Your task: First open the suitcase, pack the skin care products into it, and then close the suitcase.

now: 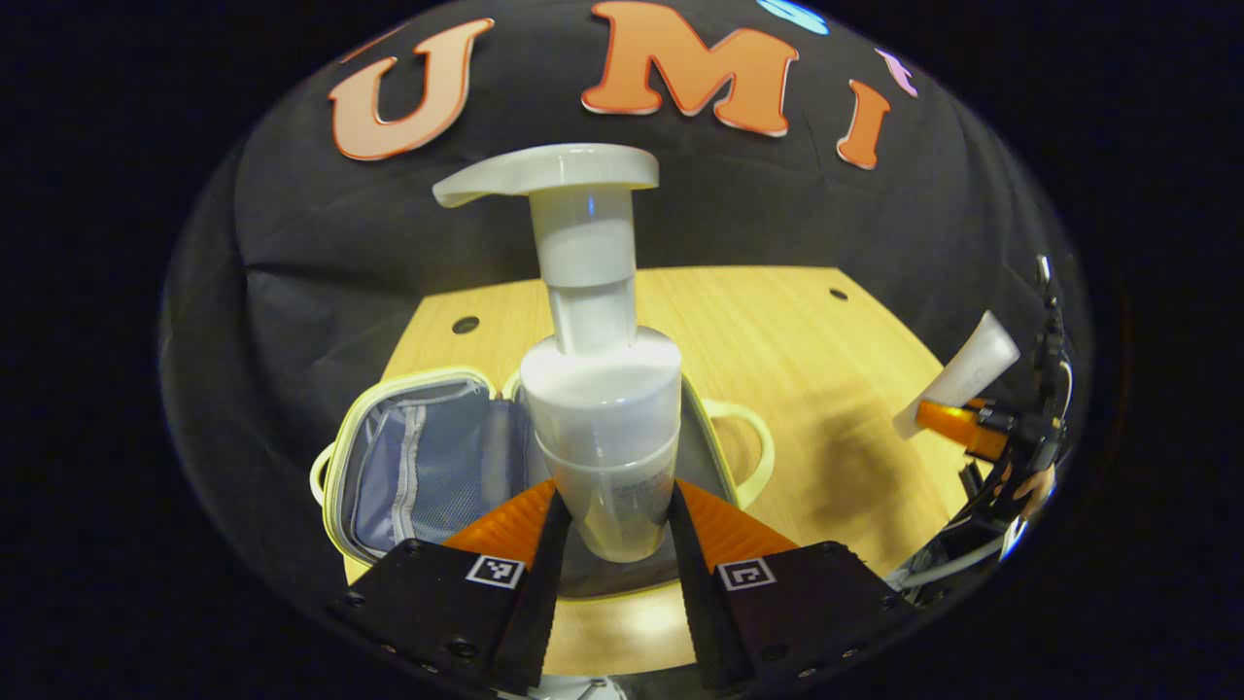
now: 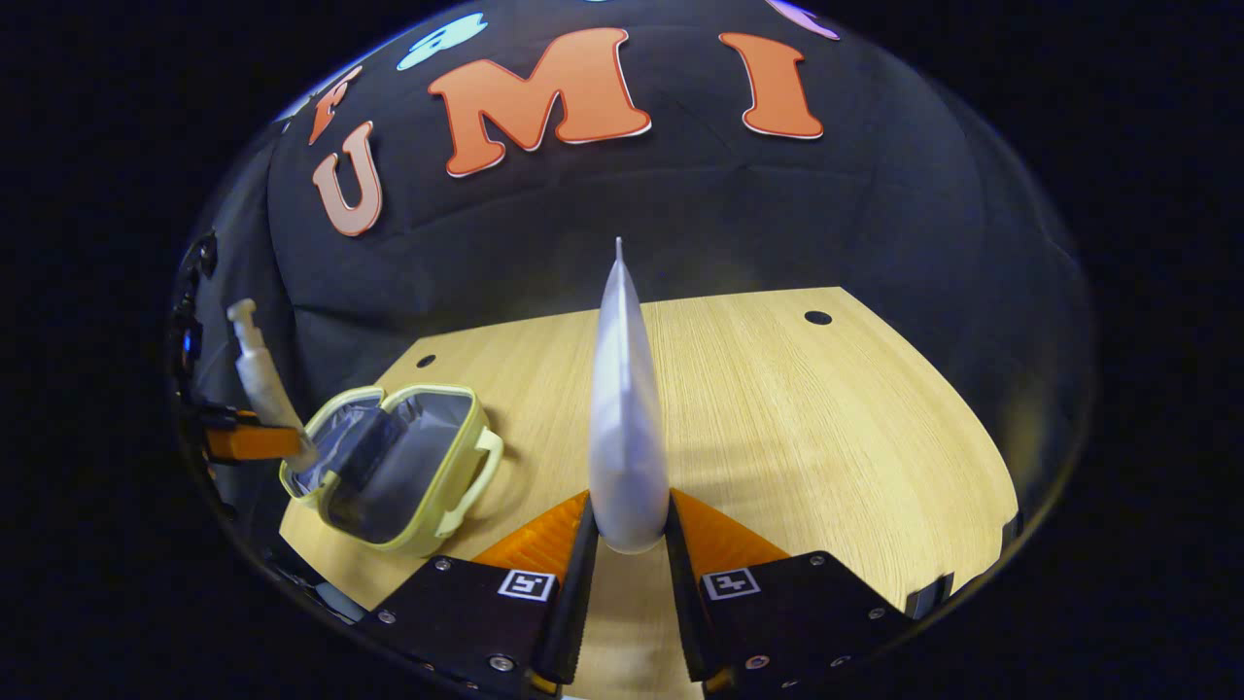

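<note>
In the left gripper view, the left gripper (image 1: 612, 530) clamps the base of a white plastic pump bottle (image 1: 601, 389) above the open pale-yellow zip-up suitcase (image 1: 408, 467) on the wooden table (image 1: 826, 389). In the right gripper view, the right gripper (image 2: 630, 540) pinches a slim white squeeze tube (image 2: 624, 408) by its lower end; that low grip could let the tall tube tip and miss the case.

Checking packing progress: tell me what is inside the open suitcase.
The suitcase lies open on the table, showing grey lining and a mesh pocket; no product is visible inside. The pump bottle held in front covers part of its interior.
</note>
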The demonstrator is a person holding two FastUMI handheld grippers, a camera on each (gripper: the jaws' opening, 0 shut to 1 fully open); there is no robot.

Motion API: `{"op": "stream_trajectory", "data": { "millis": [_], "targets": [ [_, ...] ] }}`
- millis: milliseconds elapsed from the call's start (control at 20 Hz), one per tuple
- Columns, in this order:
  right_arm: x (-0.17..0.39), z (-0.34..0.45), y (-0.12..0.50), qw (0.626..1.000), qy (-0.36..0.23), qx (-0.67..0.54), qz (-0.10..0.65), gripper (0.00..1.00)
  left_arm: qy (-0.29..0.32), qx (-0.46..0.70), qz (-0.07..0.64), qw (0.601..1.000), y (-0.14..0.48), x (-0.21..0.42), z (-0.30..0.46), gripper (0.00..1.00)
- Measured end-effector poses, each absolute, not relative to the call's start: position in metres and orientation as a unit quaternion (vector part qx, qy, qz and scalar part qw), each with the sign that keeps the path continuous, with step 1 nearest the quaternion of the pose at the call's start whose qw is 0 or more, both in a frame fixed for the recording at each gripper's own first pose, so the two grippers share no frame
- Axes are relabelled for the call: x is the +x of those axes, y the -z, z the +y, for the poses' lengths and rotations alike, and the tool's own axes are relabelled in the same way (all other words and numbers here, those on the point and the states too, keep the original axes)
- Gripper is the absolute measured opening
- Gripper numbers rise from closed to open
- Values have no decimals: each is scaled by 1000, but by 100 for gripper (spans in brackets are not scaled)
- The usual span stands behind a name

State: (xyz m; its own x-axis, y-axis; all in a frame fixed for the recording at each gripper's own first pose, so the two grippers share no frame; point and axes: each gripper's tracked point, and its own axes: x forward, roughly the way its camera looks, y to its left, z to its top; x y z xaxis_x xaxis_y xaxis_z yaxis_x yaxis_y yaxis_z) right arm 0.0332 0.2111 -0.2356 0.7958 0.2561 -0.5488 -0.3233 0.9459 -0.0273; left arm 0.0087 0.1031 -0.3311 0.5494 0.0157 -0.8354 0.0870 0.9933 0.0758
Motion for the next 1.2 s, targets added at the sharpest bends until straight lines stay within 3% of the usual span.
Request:
{"op": "stream_trajectory", "data": {
  "millis": [300, 600, 1000, 1150, 1200],
  "targets": [
    [0, 208, 217, 950, -135, -39, 277, 41, 49, 29, 566, 822, 387, 17, 124, 58],
    [-10, 190, 213, 954, -96, -31, 281, 41, 30, 34, 634, 772, 434, 22, 137, 58],
    [-14, 195, 218, 952, -88, -37, 292, 41, 28, 19, 671, 741, 469, 15, 146, 57],
    [-13, 207, 218, 950, -96, -40, 294, 41, 41, 6, 664, 747, 467, 17, 140, 62],
    [-14, 210, 218, 949, -99, -43, 295, 41, 52, -7, 660, 749, 465, 19, 132, 73]
  ]
}}
